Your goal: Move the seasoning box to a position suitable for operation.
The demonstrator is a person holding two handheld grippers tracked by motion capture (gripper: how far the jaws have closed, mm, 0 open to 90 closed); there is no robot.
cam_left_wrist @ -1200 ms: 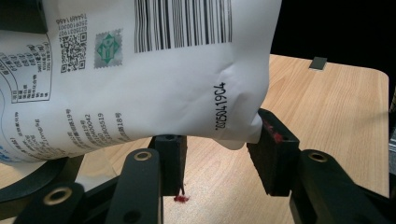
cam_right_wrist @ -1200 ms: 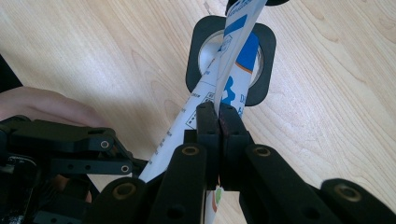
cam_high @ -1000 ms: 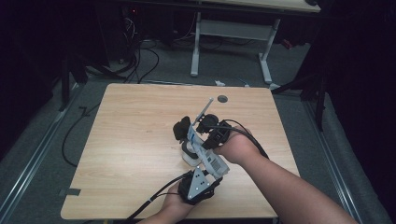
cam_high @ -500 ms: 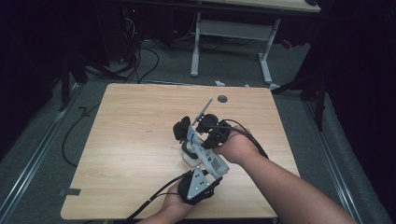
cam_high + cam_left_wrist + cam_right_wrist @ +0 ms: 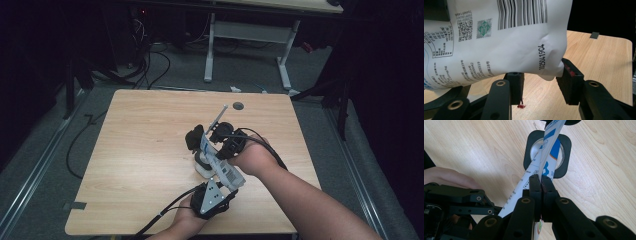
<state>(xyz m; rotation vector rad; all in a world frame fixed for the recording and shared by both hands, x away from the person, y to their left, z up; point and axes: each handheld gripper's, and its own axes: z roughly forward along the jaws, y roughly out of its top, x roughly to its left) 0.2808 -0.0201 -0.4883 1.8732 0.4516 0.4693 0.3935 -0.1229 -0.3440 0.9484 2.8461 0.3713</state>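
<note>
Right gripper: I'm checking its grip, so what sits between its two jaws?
The right gripper view shows the right gripper shut on the flat edge of a white printed pouch; nothing else lies between its jaws.

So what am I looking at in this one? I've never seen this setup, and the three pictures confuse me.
A person sits at a wooden table with a hand-held gripper in each hand; no robot arm is involved. The high view looks down from above. The other two pictures come from cameras riding on each gripper, looking along its black fingers. The right gripper is shut on a white printed pouch, pinching its edge. The left gripper has its fingers around the pouch's lower corner; I cannot tell whether they press it. Below the pouch a round white container in a black holder stands on the table.
</note>
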